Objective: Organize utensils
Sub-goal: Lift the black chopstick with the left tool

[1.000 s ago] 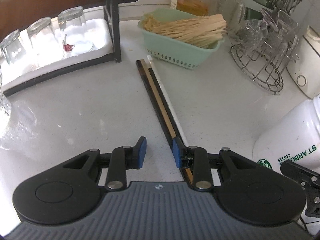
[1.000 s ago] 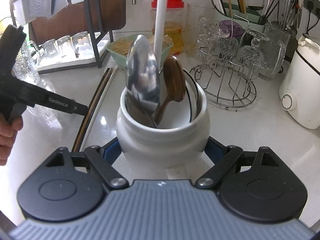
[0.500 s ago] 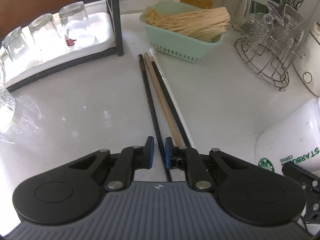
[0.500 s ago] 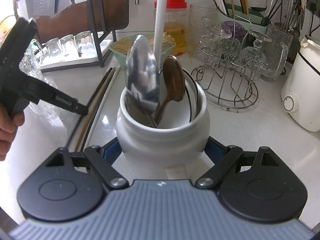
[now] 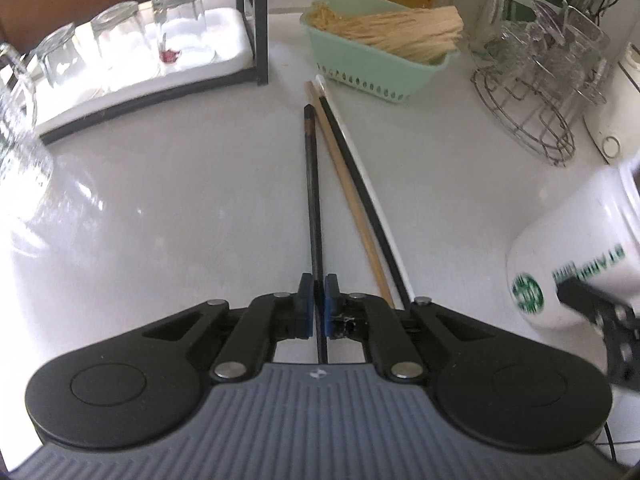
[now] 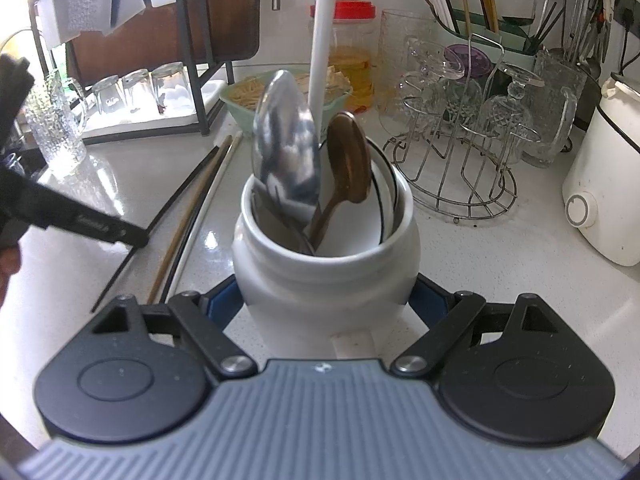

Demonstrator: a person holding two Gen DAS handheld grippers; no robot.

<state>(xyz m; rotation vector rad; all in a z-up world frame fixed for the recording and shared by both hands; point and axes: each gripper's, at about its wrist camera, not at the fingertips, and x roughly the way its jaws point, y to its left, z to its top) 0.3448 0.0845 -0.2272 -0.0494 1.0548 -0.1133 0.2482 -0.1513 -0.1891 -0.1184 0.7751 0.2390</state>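
Note:
My left gripper [image 5: 318,300] is shut on a black chopstick [image 5: 312,184], which points away across the white counter; its far tip is angled left of the others. A wooden chopstick [image 5: 346,188], a second black one [image 5: 360,196] and a white one [image 5: 374,196] lie side by side just to its right. My right gripper [image 6: 326,300] is shut on a white jar [image 6: 324,272], also seen at the right of the left wrist view as the jar [image 5: 580,256]. The jar holds a metal spoon [image 6: 286,144], a brown spoon [image 6: 348,160] and a white handle [image 6: 324,32].
A mint basket [image 5: 380,68] of wooden sticks stands beyond the chopsticks. Upturned glasses [image 5: 120,40] sit on a tray under a black rack at the left. A wire rack [image 6: 460,168] of glassware and a white appliance [image 6: 604,192] stand at the right. A person's hand shows at the left edge.
My left gripper slid left from beside the chopsticks and closed on the leftmost black one, swinging it apart from the rest. The right gripper and jar kept still.

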